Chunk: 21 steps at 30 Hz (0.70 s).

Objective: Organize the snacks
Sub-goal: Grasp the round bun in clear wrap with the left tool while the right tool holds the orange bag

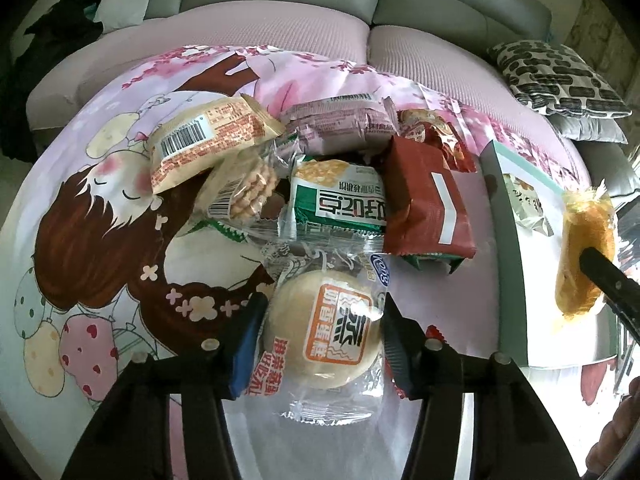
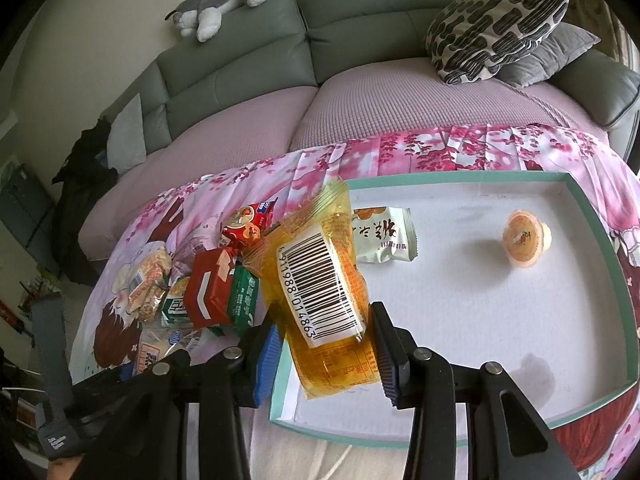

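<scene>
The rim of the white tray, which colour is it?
The tray rim is pale teal green; the right wrist view shows it best.

Home living room: sofa (image 2: pixel 320 20), cushions (image 2: pixel 496 28).

Behind: grey-green leather sofa (image 2: pixel 360 12) with mauve knitted seat cover (image 2: pixel 360 104). On its backrest, grey-and-white plush husky toy (image 2: pixel 224 4), lying flat. At right end, 2 cushions stacked: black-and-white patterned cushion (image 2: pixel 496 28) over plain grey cushion (image 2: pixel 556 54). At left end, pale green pillow (image 2: pixel 128 136) beside dark clothing (heaped, shape unclear) (image 2: pixel 86 160). In front, pink cartoon-print cloth (image 1: pixel 100 208).
</scene>
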Each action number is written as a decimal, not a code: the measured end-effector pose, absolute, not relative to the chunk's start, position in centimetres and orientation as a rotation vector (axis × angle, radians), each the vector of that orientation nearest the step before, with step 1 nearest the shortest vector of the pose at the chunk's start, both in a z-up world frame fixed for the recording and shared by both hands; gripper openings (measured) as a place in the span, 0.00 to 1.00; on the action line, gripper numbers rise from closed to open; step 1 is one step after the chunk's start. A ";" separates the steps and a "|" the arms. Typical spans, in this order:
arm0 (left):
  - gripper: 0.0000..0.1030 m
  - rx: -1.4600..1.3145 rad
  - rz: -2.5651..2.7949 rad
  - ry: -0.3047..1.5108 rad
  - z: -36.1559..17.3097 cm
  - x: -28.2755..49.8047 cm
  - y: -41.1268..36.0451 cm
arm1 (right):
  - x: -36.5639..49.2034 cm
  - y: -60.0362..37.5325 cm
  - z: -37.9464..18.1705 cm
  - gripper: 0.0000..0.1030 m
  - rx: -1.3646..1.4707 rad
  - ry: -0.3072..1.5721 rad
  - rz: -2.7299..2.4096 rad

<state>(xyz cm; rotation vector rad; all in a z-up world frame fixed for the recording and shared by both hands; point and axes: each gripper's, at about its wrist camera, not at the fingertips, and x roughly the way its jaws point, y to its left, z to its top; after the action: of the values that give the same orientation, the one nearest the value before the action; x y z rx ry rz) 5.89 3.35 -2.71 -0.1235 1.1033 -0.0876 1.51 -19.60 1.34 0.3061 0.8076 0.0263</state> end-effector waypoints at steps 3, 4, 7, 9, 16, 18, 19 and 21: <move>0.54 -0.130 -0.085 1.098 -2.5 5.8 3.5 | 1.5 -19.6 1.2 0.44 0.308 0.810 0.025; 0.54 -0.130 -0.082 1.095 -2.3 5.7 3.6 | 1.5 -19.6 1.2 0.44 0.309 0.811 0.025; 0.54 -0.135 -0.076 1.089 -2.1 5.7 3.8 | 1.5 -19.8 1.2 0.44 0.311 0.813 0.023; 0.54 -0.136 -0.072 1.083 -1.9 5.6 4.0 | 1.5 -19.8 1.2 0.44 0.312 0.813 0.022; 0.54 -0.138 -0.041 1.079 -1.7 5.4 4.6 | 1.4 -19.9 1.2 0.44 0.314 0.814 0.022; 0.54 -0.144 -0.035 1.075 -1.6 5.4 4.9 | 1.4 -19.9 1.2 0.44 0.314 0.814 0.022; 0.54 -0.144 -0.029 1.072 -1.5 5.4 5.0 | 1.4 -19.9 1.2 0.44 0.314 0.814 0.022; 0.54 -0.147 -0.024 1.072 -1.5 5.4 5.2 | 1.4 -19.9 1.1 0.44 0.315 0.813 0.023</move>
<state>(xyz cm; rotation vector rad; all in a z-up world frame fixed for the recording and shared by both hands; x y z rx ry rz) 5.38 5.17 -1.47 -0.1475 1.0721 -0.0239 1.40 -19.94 1.14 0.3147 0.8134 0.0225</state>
